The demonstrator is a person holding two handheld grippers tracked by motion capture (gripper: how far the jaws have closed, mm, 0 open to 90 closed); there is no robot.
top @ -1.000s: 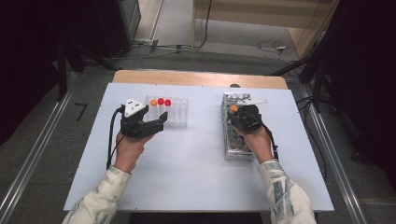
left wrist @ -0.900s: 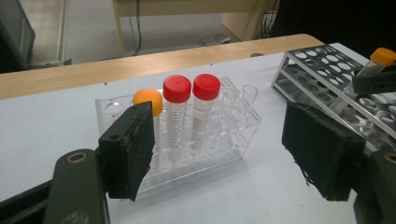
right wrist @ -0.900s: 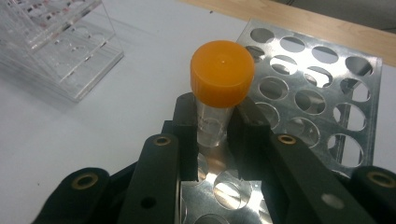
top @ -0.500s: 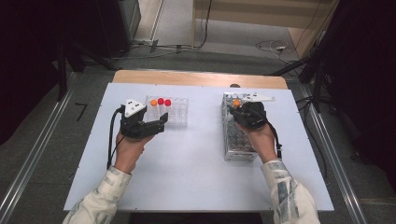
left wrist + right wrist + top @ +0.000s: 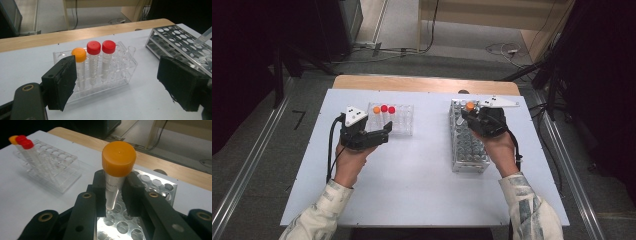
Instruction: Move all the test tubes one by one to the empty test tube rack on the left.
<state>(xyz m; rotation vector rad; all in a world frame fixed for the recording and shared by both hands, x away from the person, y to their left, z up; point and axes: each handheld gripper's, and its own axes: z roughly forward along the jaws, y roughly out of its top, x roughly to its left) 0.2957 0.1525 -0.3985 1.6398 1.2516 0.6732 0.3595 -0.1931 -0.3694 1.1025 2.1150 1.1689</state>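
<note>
So far, three capped tubes stand in the clear rack (image 5: 399,120) on the left of the bench (image 5: 412,180): an orange-capped one (image 5: 79,55) and two red-capped ones (image 5: 93,47) side by side in its back row, with the other wells beside them looking empty. That much of the transfer reads as done.

A fourth piece is on the way. The right gripper (image 5: 115,192) is clamped on an orange-capped tube (image 5: 118,160), its pads pressing the clear body just below the cap, and the tube's tip hangs clear above the holes of the metal rack (image 5: 467,145) (so it is already out of its hole, not half-drawn). In the high view this tube sits over the far end of the metal rack, well apart from the clear rack.

The left gripper (image 5: 117,85) holds nothing; its jaws have just been opening and now stand wide, facing the clear rack from just in front of it.

What is left, as I judge it: carry the held tube across the bench and seat it in a free well. Whether more tubes wait in the metal rack I cannot tell.
</note>
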